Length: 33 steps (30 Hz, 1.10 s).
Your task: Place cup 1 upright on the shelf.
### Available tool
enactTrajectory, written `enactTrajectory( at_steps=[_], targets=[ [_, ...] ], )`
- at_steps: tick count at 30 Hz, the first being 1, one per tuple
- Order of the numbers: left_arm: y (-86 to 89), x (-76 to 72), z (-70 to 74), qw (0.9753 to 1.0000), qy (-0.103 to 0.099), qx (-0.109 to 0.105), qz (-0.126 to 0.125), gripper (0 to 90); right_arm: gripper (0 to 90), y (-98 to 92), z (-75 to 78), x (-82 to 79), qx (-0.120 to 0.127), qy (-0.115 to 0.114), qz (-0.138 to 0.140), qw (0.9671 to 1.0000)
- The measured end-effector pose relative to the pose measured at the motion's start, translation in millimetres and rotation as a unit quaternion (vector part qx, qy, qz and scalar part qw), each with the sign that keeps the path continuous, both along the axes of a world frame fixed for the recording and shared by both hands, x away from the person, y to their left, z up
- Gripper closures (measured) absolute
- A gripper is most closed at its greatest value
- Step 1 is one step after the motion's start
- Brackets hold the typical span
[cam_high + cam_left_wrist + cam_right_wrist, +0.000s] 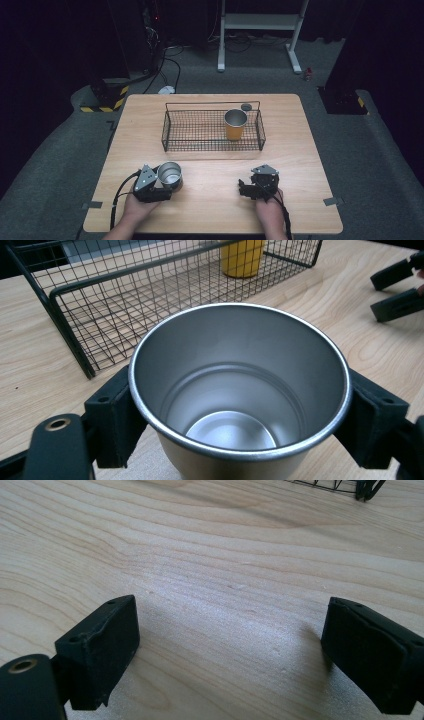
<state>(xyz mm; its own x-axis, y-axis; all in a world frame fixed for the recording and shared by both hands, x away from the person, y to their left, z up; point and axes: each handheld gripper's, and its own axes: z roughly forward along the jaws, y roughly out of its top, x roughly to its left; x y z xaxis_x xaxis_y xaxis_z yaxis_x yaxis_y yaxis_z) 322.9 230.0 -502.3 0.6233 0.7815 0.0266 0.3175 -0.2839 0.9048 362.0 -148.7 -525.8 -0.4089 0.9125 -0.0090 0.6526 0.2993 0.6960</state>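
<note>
A silver metal cup (170,175) stands upright at the table's near left, empty inside. My left gripper (165,181) is shut on it, and in the left gripper view its pads (112,415) press against both sides of the cup (235,390) just under the rim. A yellow cup (235,125) with a steel rim stands upright in the right part of a black wire basket (212,147) at mid-table. My right gripper (246,187) is at the near right, open, its jaws wide apart over bare wood (230,650).
A small dark round disc (246,106) lies just behind the basket's far right corner. The wooden table (300,150) has bare room on both sides of the basket and between the hands. The right gripper's jaws (397,290) show at the upper right of the left gripper view.
</note>
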Motion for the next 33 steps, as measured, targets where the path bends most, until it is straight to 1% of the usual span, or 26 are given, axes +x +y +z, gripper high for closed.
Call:
enactTrajectory(
  at_steps=[2, 3, 4, 7, 8, 11, 15, 17, 19, 22, 23, 30, 32, 33],
  targets=[
    [1.0, -0.1, 0.9, 1.0, 0.003, -0.006, -0.002, 18.7, 8.4, 0.0, 0.0, 0.0, 0.0, 0.0, 0.0, 1.0],
    [1.2, -0.1, 1.2, 1.0, 0.001, -0.008, -0.002, 18.7, 8.4, 0.0, 0.0, 0.0, 0.0, 0.0, 0.0, 1.0],
    [1.6, 0.0, 1.5, 1.0, -0.002, -0.008, -0.002, 18.7, 8.4, 0.0, 0.0, 0.0, 0.0, 0.0, 0.0, 1.0],
    [1.8, 0.0, 2.2, 1.0, -0.004, -0.004, -0.002, 18.8, 8.4, 0.0, 0.0, 0.0, 0.0, 0.0, 0.0, 1.0],
    [1.7, -0.2, 2.2, 1.0, -0.003, -0.006, -0.004, 18.8, 8.4, 0.1, 0.0, -0.1, 0.0, 0.0, -0.001, 1.0],
    [0.8, -0.2, 2.5, 1.0, -0.002, -0.003, -0.003, 18.8, 8.4, 0.1, 0.0, -0.1, 0.0, 0.0, -0.001, 1.0],
    [0.2, 0.4, 2.9, 1.0, 0.0, -0.005, -0.003, 18.8, 8.4, 0.0, 0.0, 0.0, 0.0, 0.0, 0.0, 1.0],
    [-0.6, 0.7, 3.0, 0.9999, 0.004, -0.013, -0.005, 18.8, 8.4, 0.0, 0.0, 0.0, 0.0, 0.0, 0.0, 1.0],
    [-1.0, 0.7, 3.6, 0.9999, 0.004, -0.014, -0.007, 18.8, 8.4, 0.0, 0.0, 0.0, 0.0, 0.0, 0.0, 1.0],
    [-1.6, 1.1, 4.1, 0.9997, 0.007, -0.021, -0.009, 18.8, 8.4, 0.0, 0.0, 0.0, 0.0, 0.0, 0.0, 1.0],
    [-1.8, 1.7, 4.0, 0.9996, 0.008, -0.025, -0.008, 18.8, 8.4, 0.0, 0.0, 0.0, 0.0, 0.0, 0.0, 1.0],
    [-2.9, 2.7, 4.9, 0.9997, 0.0, -0.024, 0.002, 18.8, 8.4, 0.1, 0.0, -0.1, 0.0, 0.0, -0.001, 1.0],
    [-3.2, 3.0, 5.6, 0.9995, 0.002, -0.032, 0.002, 18.8, 8.4, 0.0, 0.0, 0.0, 0.0, 0.0, 0.0, 1.0],
    [-3.3, 3.1, 6.2, 0.9995, 0.0, -0.03, 0.003, 18.8, 8.4, 0.0, 0.0, 0.1, 0.0, 0.0, 0.0, 1.0]
  ],
)
